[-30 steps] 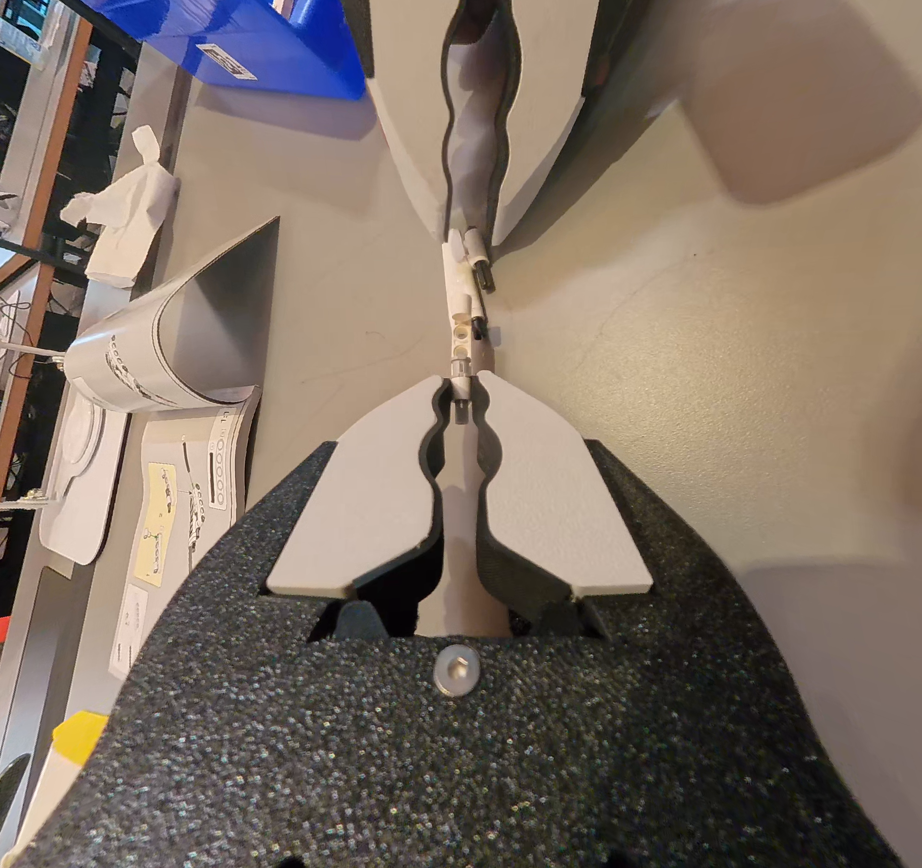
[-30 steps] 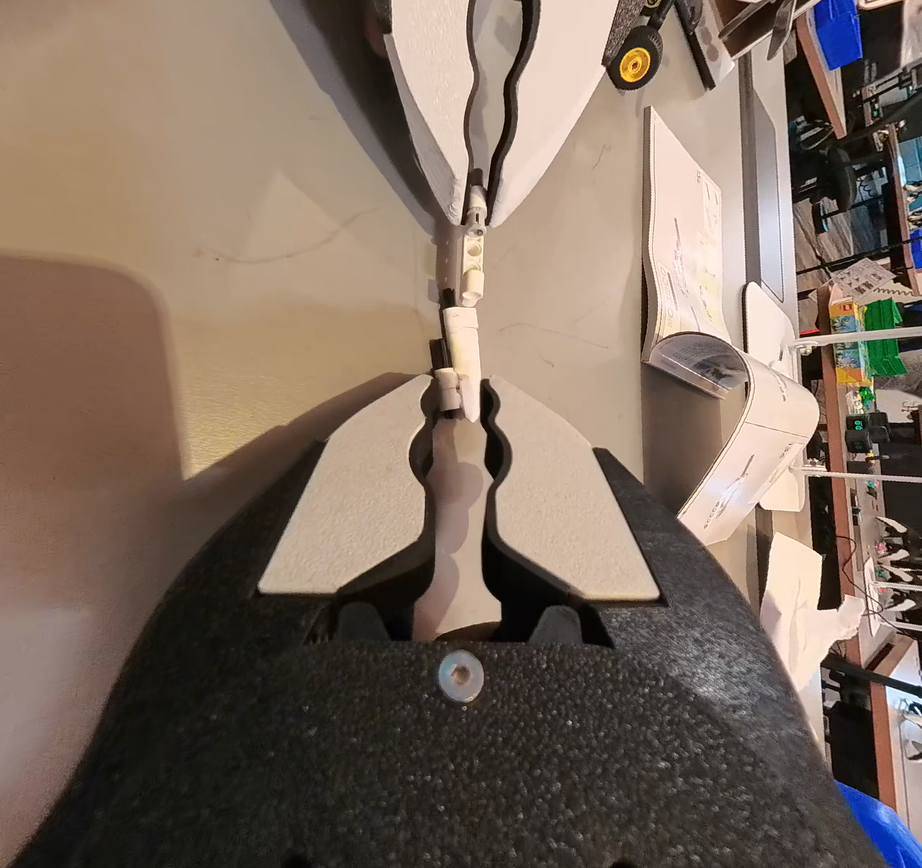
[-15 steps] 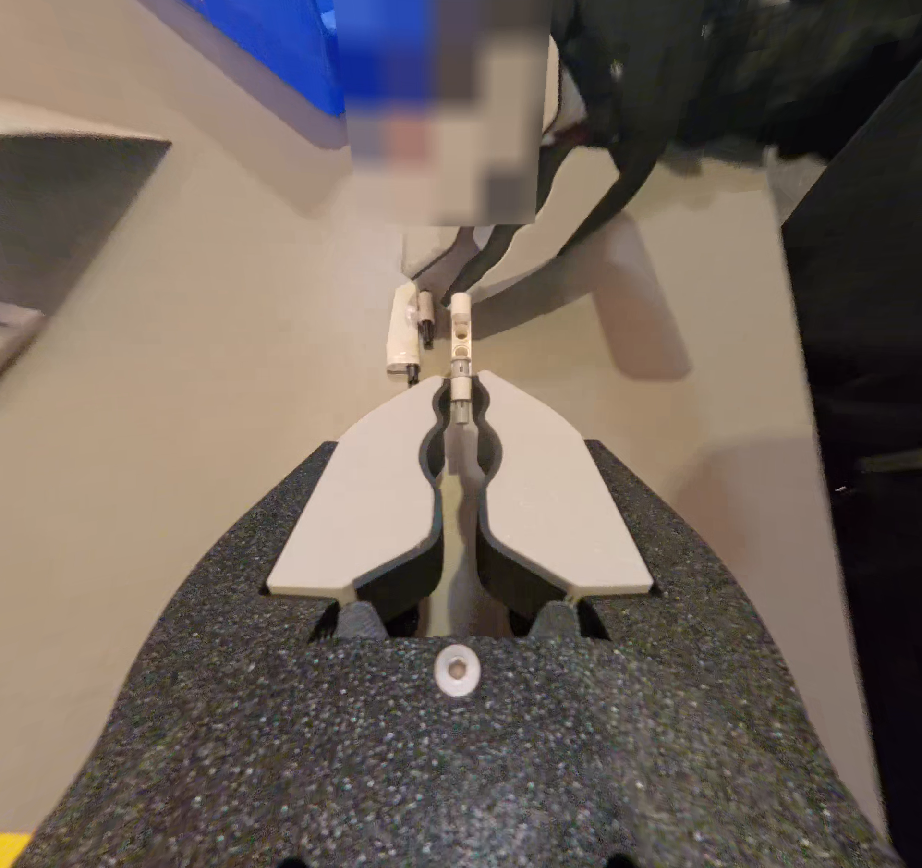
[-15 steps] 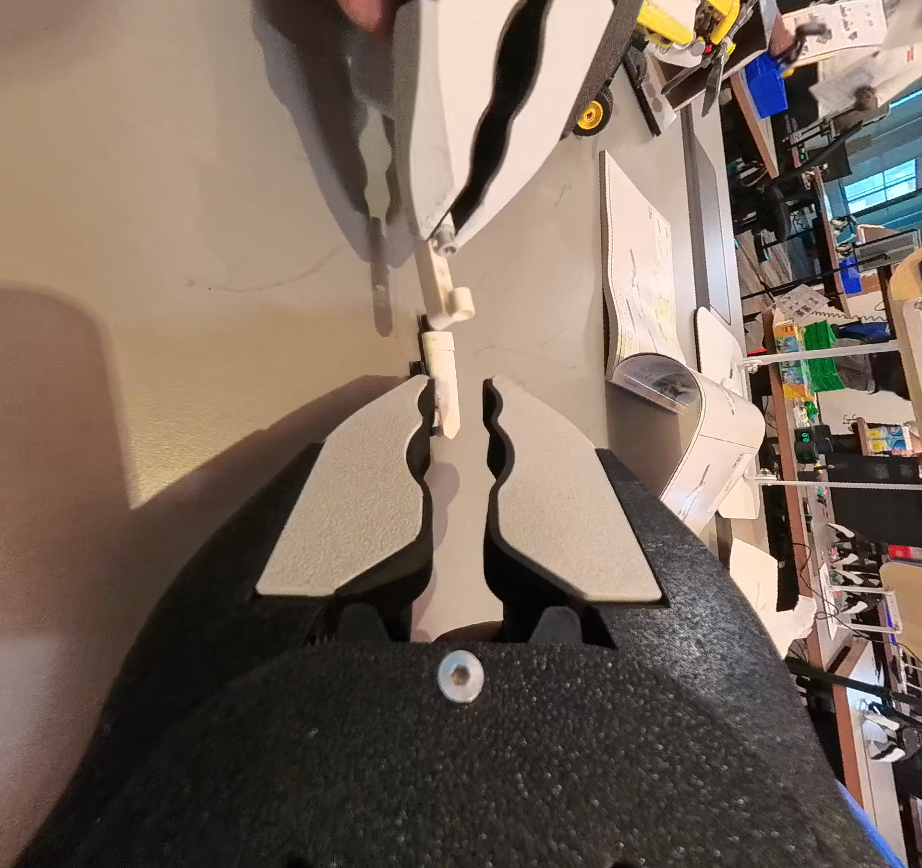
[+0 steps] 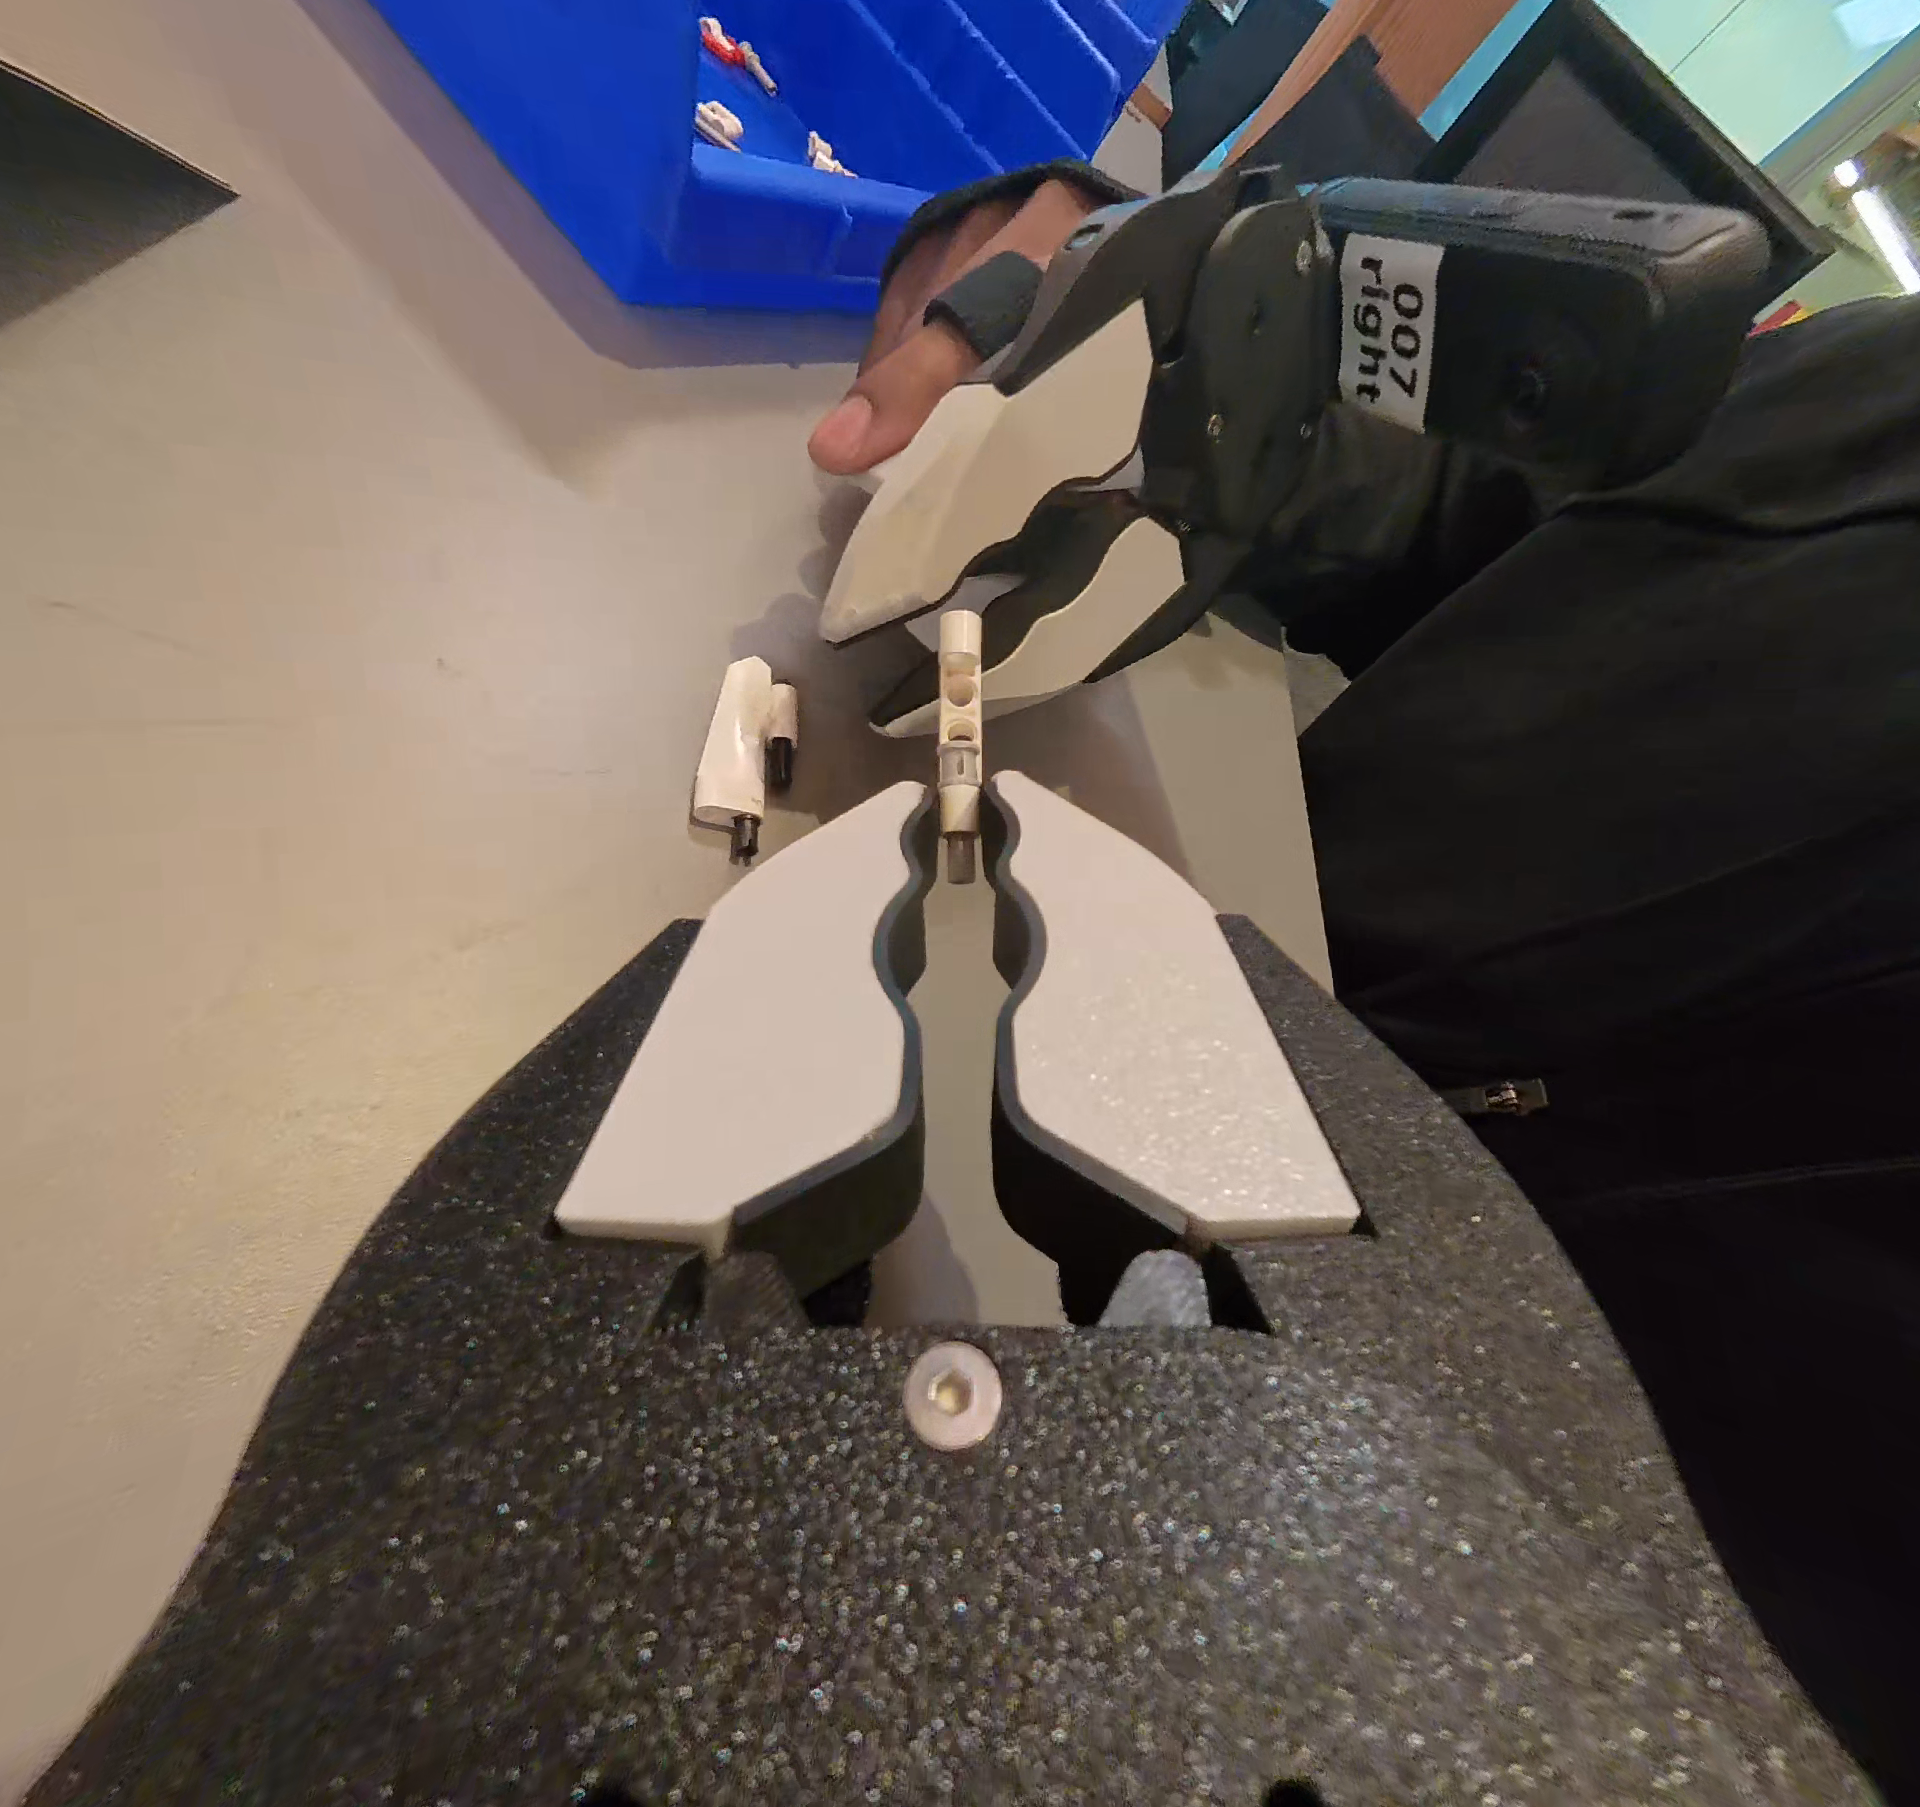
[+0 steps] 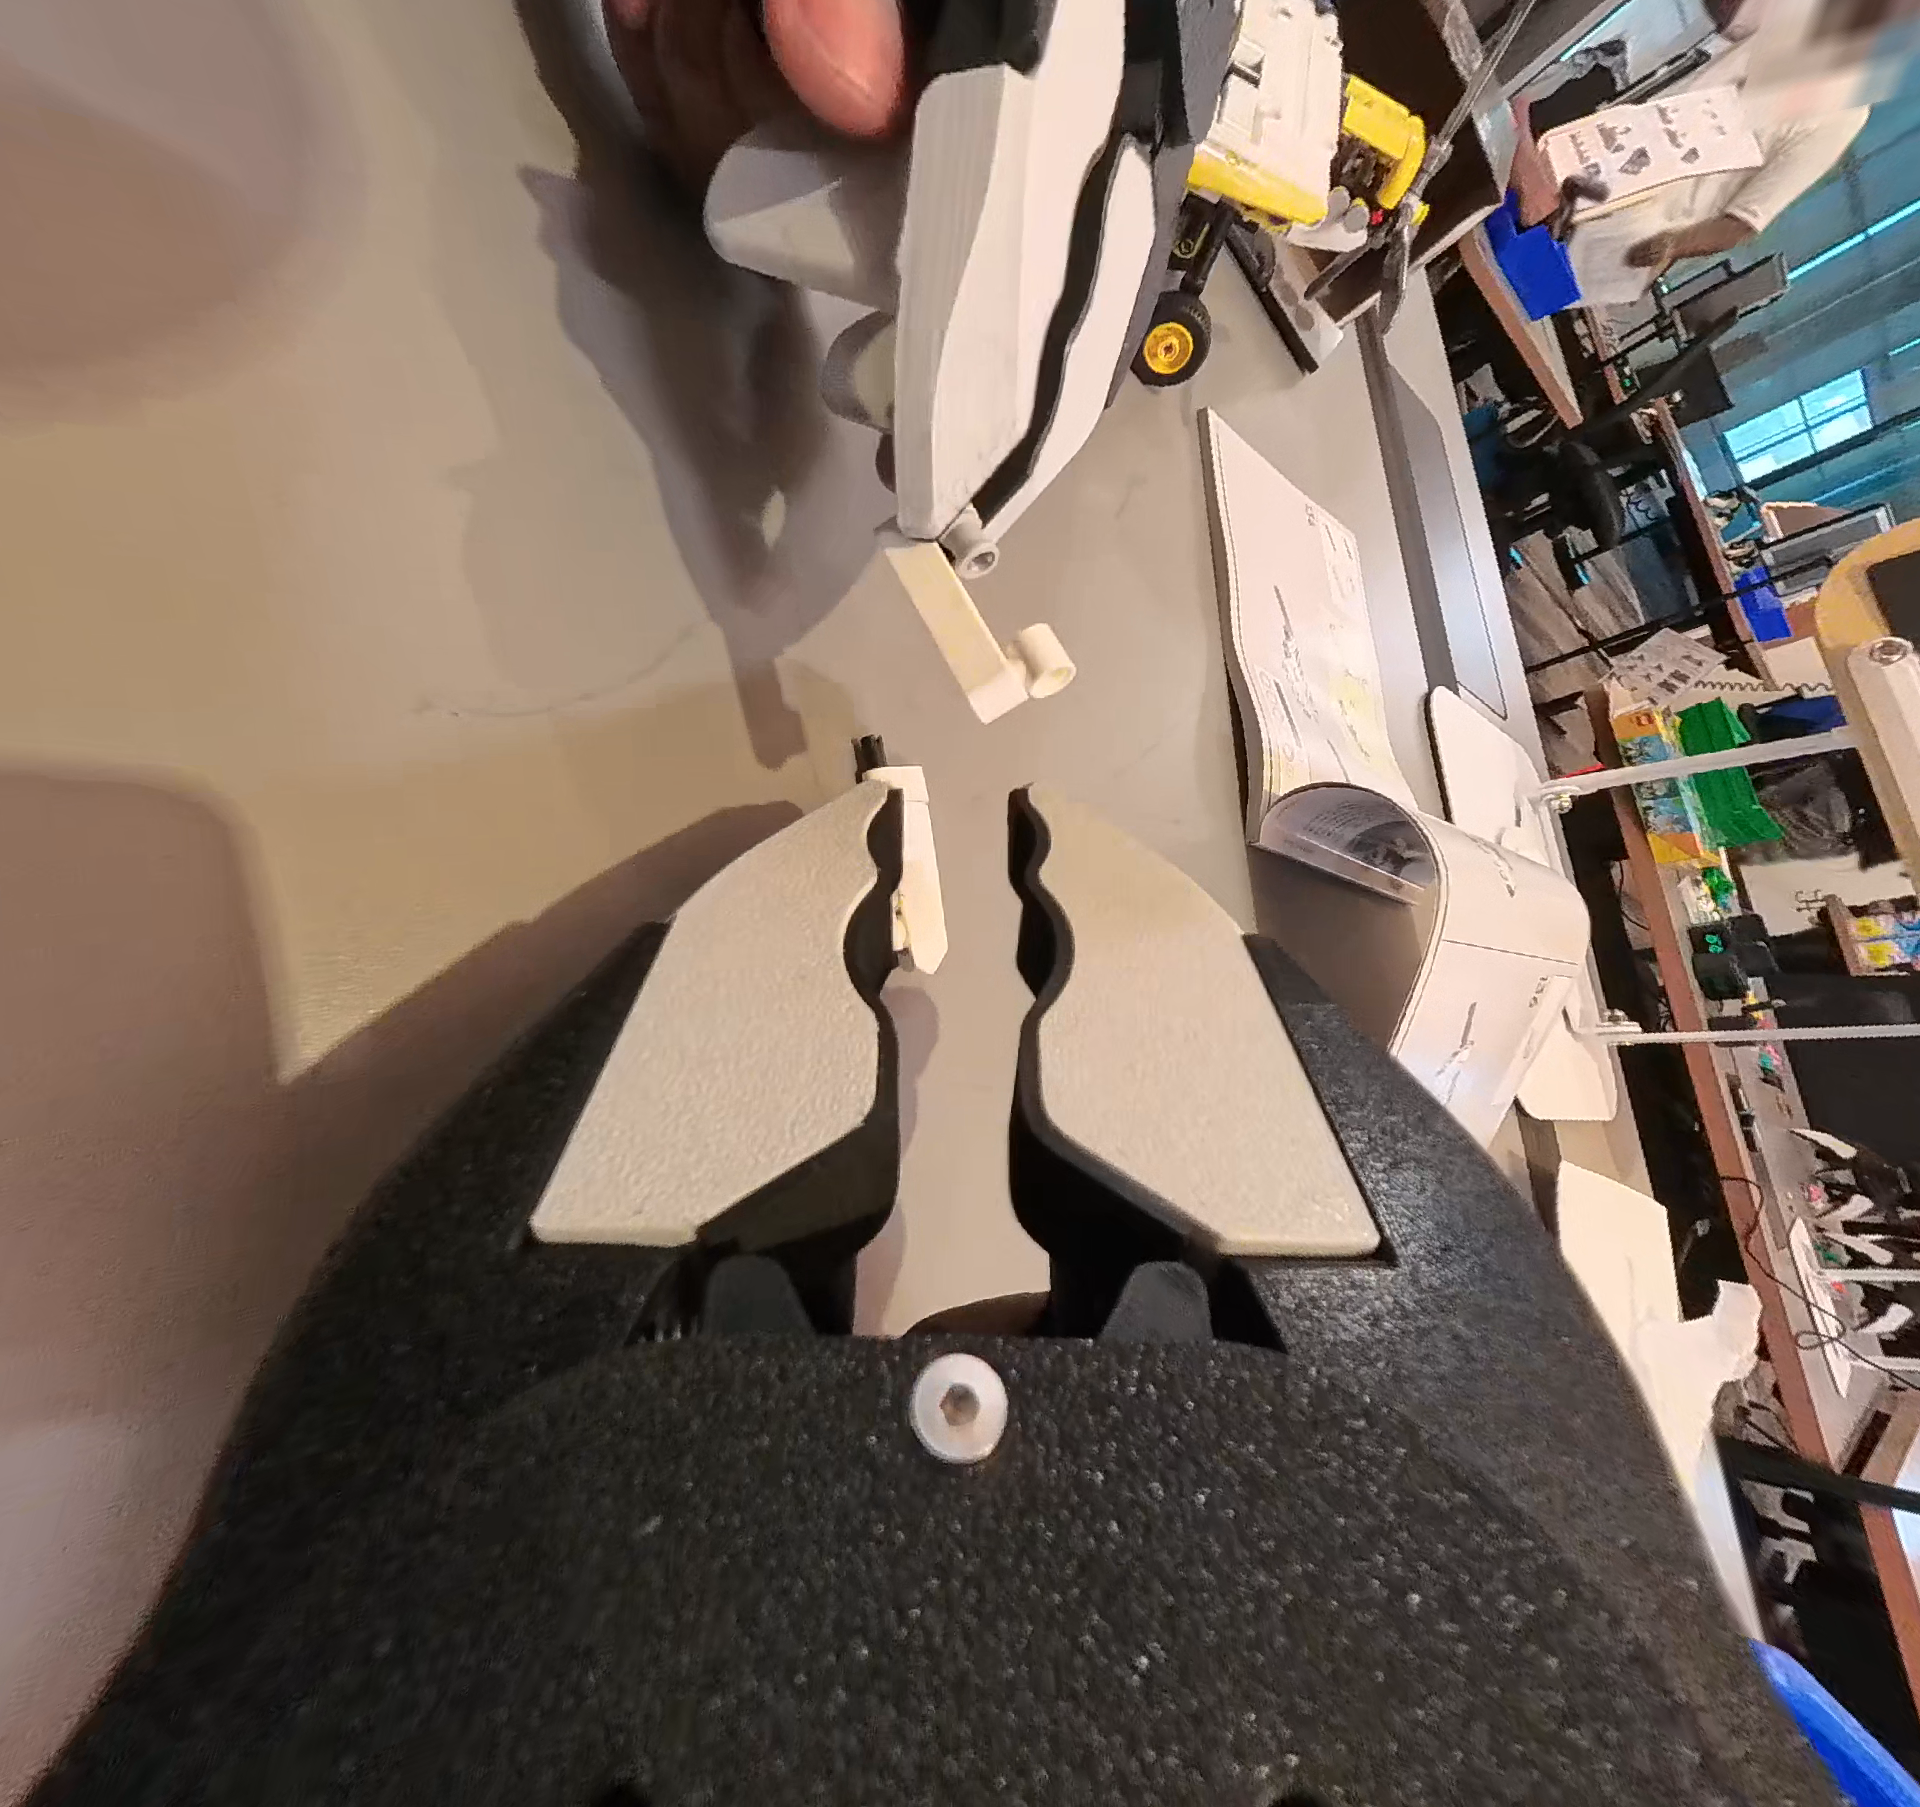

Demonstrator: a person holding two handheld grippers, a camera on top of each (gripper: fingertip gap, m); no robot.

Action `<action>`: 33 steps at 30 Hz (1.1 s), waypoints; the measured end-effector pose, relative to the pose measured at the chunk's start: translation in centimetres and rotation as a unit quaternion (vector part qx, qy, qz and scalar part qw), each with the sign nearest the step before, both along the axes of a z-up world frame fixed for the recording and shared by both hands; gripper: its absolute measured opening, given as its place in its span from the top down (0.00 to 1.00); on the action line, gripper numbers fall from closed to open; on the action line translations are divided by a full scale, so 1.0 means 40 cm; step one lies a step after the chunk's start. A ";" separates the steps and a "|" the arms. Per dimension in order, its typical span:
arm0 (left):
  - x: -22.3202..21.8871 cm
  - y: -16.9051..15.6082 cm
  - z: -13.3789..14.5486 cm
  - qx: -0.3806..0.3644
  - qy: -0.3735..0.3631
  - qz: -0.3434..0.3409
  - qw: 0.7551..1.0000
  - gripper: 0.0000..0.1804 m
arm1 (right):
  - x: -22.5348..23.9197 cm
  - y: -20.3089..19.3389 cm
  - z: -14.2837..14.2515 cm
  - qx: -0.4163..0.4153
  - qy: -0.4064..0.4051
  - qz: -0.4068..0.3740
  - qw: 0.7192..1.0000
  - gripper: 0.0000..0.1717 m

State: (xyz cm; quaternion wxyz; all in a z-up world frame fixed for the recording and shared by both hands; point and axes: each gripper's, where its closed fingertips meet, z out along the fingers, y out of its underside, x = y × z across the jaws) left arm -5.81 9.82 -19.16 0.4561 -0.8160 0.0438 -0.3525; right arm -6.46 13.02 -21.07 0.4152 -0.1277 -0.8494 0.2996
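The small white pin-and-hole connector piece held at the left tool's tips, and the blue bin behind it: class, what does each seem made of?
White connector piece: seemingly moulded plastic, smooth and matte, crisp round holes. Blue bin: likely glossy plastic, with sheen.

The blue bin (image 5: 831,43) runs off the top edge, and the small parts (image 5: 727,121) in it are too small to tell; a blue corner (image 6: 1849,1716) is cut at bottom right. The far person (image 6: 1714,147) is blurred over; the yellow toy vehicle (image 6: 1299,157) sits half behind the left gripper (image 6: 961,544); the white piece (image 6: 920,874) at the right gripper (image 6: 956,801) is partly hidden by its finger (image 6: 790,978).
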 end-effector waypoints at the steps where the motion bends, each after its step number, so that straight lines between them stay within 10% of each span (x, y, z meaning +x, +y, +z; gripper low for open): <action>1: 0.001 -0.001 0.001 -0.001 -0.005 -0.001 1.000 0.96 | 0.000 -0.001 0.001 0.002 0.004 0.000 1.000 0.89; 22: 0.028 -0.008 -0.039 -0.051 -0.012 -0.019 0.998 0.96 | 0.022 -0.044 0.013 0.044 0.070 0.055 0.995 0.89; 33: 0.023 0.005 -0.073 0.040 0.263 -0.025 0.964 0.85 | 0.031 -0.028 -0.020 -0.018 -0.028 0.048 0.998 0.89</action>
